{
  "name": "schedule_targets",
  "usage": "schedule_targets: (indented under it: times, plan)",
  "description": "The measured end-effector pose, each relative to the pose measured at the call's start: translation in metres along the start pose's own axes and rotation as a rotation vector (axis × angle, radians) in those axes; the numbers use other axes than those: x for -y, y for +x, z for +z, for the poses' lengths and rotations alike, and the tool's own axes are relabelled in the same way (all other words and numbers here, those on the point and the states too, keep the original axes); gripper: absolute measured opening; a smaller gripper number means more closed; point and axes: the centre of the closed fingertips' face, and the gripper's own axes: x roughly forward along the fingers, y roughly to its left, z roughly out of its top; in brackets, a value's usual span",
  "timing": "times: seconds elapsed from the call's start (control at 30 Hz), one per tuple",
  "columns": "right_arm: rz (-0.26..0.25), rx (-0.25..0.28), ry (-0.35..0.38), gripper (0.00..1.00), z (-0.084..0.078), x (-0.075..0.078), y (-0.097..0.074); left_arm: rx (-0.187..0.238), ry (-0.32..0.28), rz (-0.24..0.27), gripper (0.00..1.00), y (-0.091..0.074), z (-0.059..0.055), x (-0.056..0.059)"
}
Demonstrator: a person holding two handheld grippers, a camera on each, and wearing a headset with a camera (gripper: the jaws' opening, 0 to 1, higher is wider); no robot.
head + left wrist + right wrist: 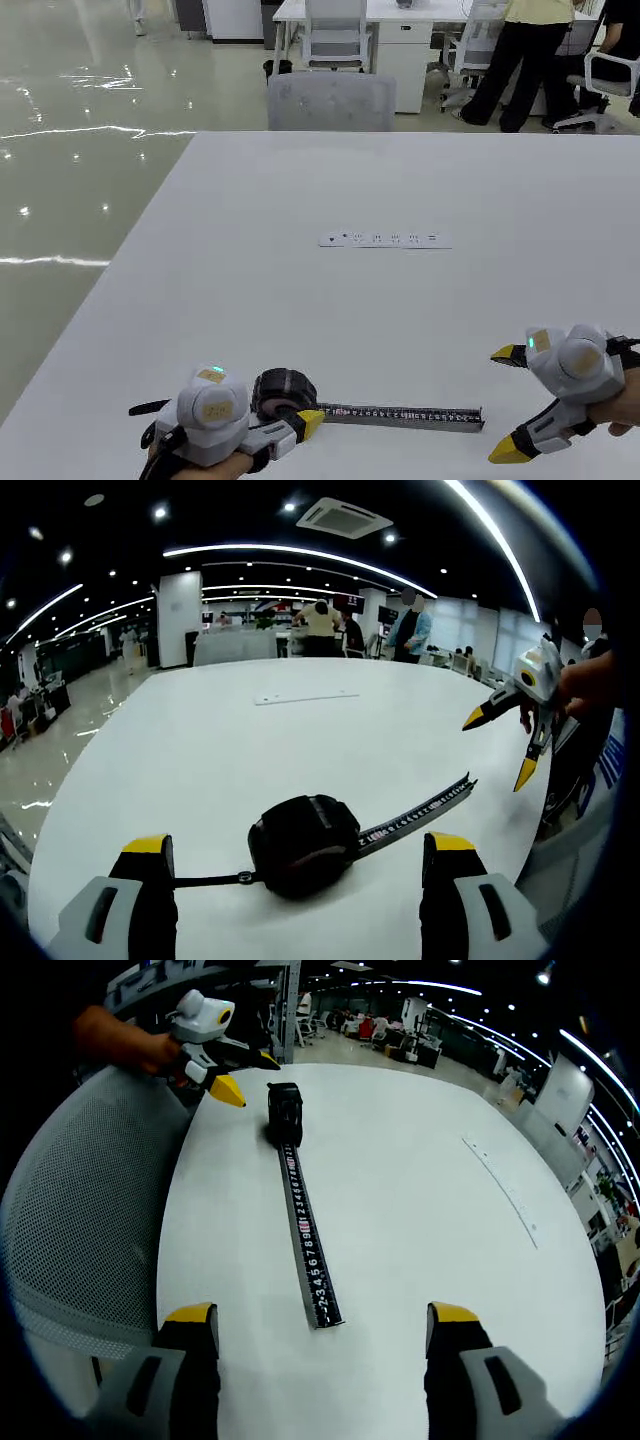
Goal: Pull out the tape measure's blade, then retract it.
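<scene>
The white table [400, 320] carries the tape measure case [283, 392], and its blade [400, 414] lies flat, drawn out from the case toward the right gripper [508, 402]. The case sits between the wide-spread jaws of the left gripper [299, 842]; I cannot tell whether they touch it. At the far end from the case, the blade's tip lies at the mouth of the right gripper's wide, empty jaws. A thin strap [210, 880] trails from the case.

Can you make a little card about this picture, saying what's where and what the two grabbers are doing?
Tool: black round tape measure on the white table
Blade: dark numbered strip, pulled out, lying flat
Left gripper: open, jaws either side of the tape measure
Right gripper: open, near the blade's tip, not touching
</scene>
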Motion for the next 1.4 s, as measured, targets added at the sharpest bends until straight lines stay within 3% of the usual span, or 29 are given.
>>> schedule_targets:
  times: [0.07,0.13,0.27,0.4,0.43,0.53,0.8,1.07,1.4]
  plan:
    - [0.028,-0.022,-0.011,0.83,-0.002,0.0,0.007,-0.001,0.025,0.003,1.0,0.001,0.001,0.002]
    - [0.059,-0.046,-0.023,0.81,-0.005,-0.001,0.012,0.012,0.014,0.007,1.0,0.001,0.006,0.002]
    - [0.096,-0.089,-0.03,0.7,-0.014,0.003,0.022,0.075,-0.097,0.071,1.0,0.003,0.015,-0.005]
    - [0.117,-0.142,-0.056,0.58,-0.027,0.005,0.029,0.07,-0.092,0.075,1.0,0.004,0.006,-0.004]
    - [0.121,-0.154,-0.065,0.56,-0.029,0.005,0.031,0.05,-0.061,0.069,1.0,0.005,0.0,-0.003]
    - [0.132,-0.17,-0.078,0.47,-0.033,0.005,0.036,0.033,-0.069,0.073,1.0,0.009,-0.006,-0.007]
    - [0.135,-0.195,-0.1,0.31,-0.04,0.002,0.043,0.048,-0.087,0.1,1.0,0.01,-0.007,-0.018]
    - [0.141,-0.193,-0.091,0.16,-0.037,-0.001,0.045,0.041,-0.098,0.092,0.99,0.014,-0.01,-0.016]
    - [0.142,-0.224,-0.061,0.14,-0.037,-0.002,0.046,0.028,-0.156,0.082,0.94,0.02,-0.013,-0.011]
